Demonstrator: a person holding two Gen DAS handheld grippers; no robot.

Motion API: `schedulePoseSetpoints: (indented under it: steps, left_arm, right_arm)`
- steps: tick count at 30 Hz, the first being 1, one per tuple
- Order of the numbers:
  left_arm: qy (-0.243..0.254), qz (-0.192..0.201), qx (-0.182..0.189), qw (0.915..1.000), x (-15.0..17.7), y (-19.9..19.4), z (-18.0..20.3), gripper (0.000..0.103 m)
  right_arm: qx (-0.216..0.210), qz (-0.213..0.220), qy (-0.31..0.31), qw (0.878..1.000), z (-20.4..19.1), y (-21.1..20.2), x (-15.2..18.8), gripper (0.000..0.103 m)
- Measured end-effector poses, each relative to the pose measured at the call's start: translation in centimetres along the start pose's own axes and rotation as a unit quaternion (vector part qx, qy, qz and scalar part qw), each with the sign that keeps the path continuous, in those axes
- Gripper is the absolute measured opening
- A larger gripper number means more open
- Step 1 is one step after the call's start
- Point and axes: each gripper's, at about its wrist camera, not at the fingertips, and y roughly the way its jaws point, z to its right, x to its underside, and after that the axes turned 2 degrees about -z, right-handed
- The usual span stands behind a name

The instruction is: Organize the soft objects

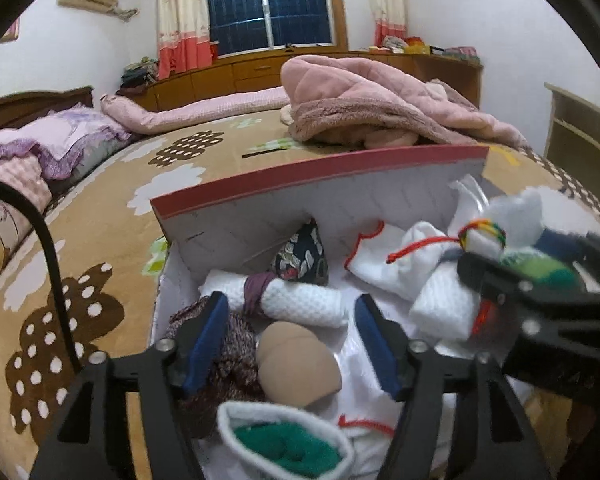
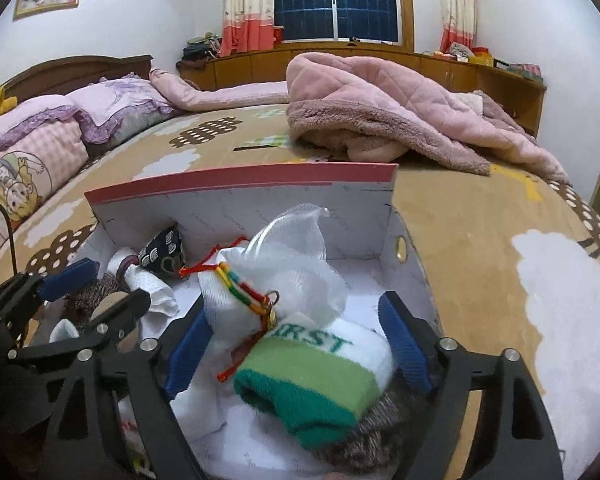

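Observation:
A white cardboard box point(image 1: 236, 232) with a red-edged lid stands on the bed and holds soft items. My left gripper point(image 1: 292, 340) is open over its left part, its blue pads either side of a tan sock roll point(image 1: 296, 360) without pressing it. Beside it lie a marled knit piece point(image 1: 228, 360), a white towel roll point(image 1: 304, 304), a dark patterned pouch point(image 1: 304, 256) and a green-lined white sock point(image 1: 288, 440). My right gripper point(image 2: 296, 350) is open around a white-and-green sock roll point(image 2: 312, 376) and a white mesh bag point(image 2: 268, 280) with a coloured cord. The box point(image 2: 412, 276) fills that view too.
A pink quilt point(image 2: 380, 112) is heaped on the far side of the brown patterned bedspread point(image 2: 480, 240). Pillows point(image 2: 40, 148) lie at the left by the headboard. A wooden cabinet point(image 1: 220, 76) runs under the window. A light shelf unit point(image 1: 580, 132) stands at the right.

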Motion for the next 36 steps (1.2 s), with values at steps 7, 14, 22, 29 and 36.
schedulePoseSetpoints:
  steps: [7, 14, 22, 29, 36]
  left_arm:
    - [0.045, 0.019, -0.003, 0.9988, 1.1, -1.9, 1.7, 0.082]
    - [0.056, 0.024, -0.013, 0.9980, 1.8, -2.6, 2.5, 0.082]
    - [-0.001, 0.016, -0.018, 0.9997, 2.0, -4.0, 0.6, 0.082]
    - [-0.042, 0.007, -0.014, 0.9990, 3.5, -6.6, -0.8, 0.084]
    - [-0.054, 0.027, -0.016, 0.9980, 4.9, -9.9, -1.0, 0.086]
  right_arm:
    - [0.013, 0.030, -0.037, 0.999, -1.6, -2.0, 0.7, 0.089]
    - [0.008, 0.028, -0.027, 0.999, -1.4, -2.9, 1.3, 0.089]
    - [-0.013, 0.036, 0.009, 0.999, -0.7, -5.4, 2.5, 0.090]
    - [-0.024, 0.048, 0.018, 0.998, -0.8, -7.7, 3.5, 0.090]
    - [-0.035, 0.055, 0.021, 0.998, -1.3, -8.9, 4.3, 0.090]
